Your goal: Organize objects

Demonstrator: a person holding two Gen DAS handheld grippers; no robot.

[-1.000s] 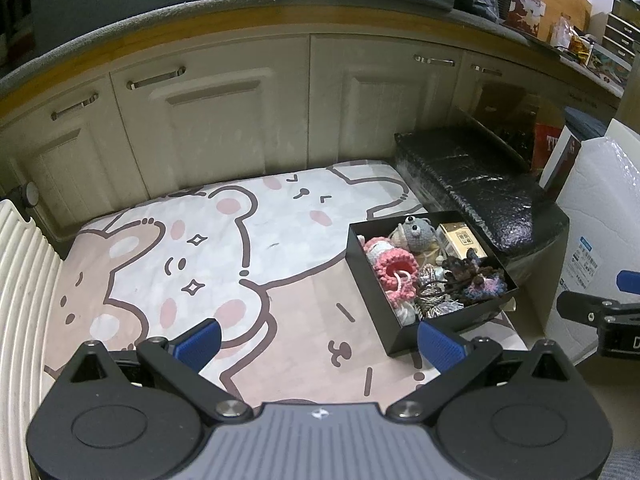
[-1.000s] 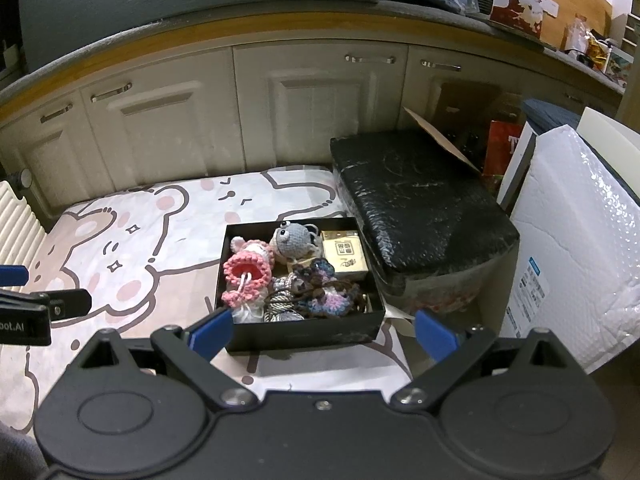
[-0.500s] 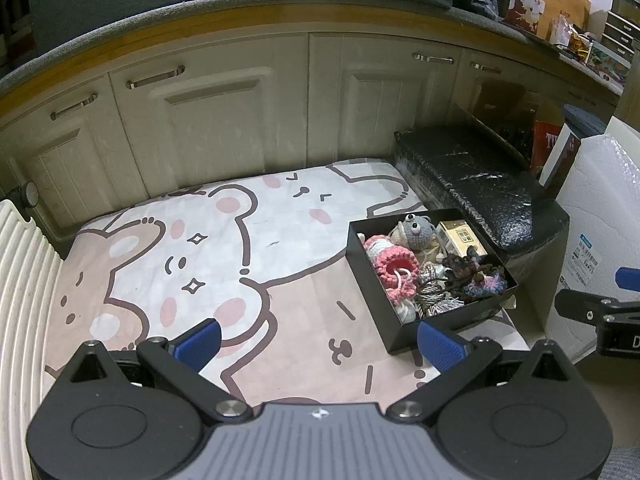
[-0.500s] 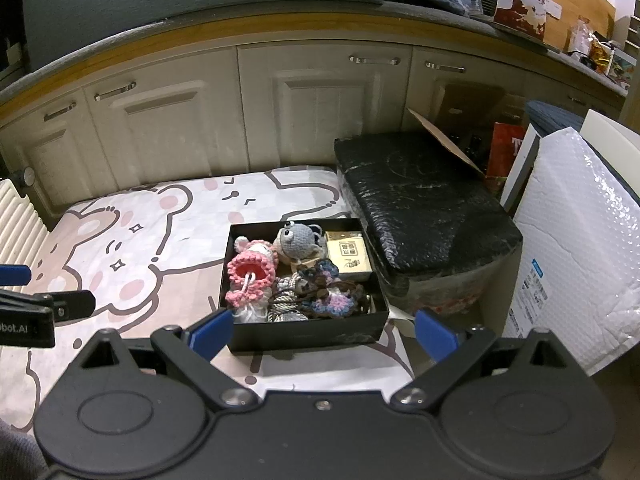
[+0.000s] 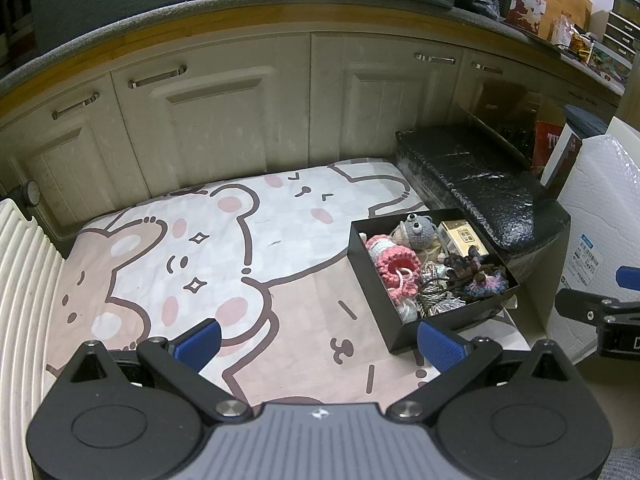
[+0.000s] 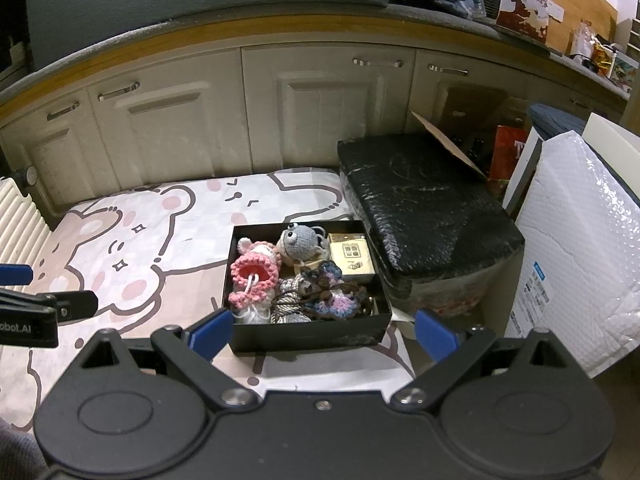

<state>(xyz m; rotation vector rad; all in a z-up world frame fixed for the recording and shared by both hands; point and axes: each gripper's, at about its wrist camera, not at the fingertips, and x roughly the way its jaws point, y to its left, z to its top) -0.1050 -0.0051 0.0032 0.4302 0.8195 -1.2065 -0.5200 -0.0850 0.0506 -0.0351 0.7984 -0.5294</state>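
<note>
A black open box (image 6: 308,330) is seen standing on the cartoon-bear mat (image 5: 224,256), near its right edge and just beside a black plastic-wrapped bundle (image 6: 428,216). All the small things are gathered inside the box: a pink crocheted piece (image 6: 254,272) at the left, a grey crocheted toy (image 6: 300,240) toward the back, a small gold carton (image 6: 352,258) in the back right corner, and a tangle of grey cord and dark multicoloured yarn pieces (image 6: 328,300) at the front. No loose item is made out on the mat. The left gripper (image 5: 318,342) is held above bare mat with its blue pads wide apart and nothing between them; the right gripper (image 6: 322,336) is likewise released and empty, its fingers framing the near wall of the box from above. Which step is in hand cannot be settled — the scene fits a box about to be emptied and sorted onto the mat, and equally one into which everything has been gathered (both leave the mat bare and the hands empty). If an item is to be lifted out, a narrow, careful pinch is called for, since the yarn and cord are intertwined — neighbours could be dragged along.
</note>
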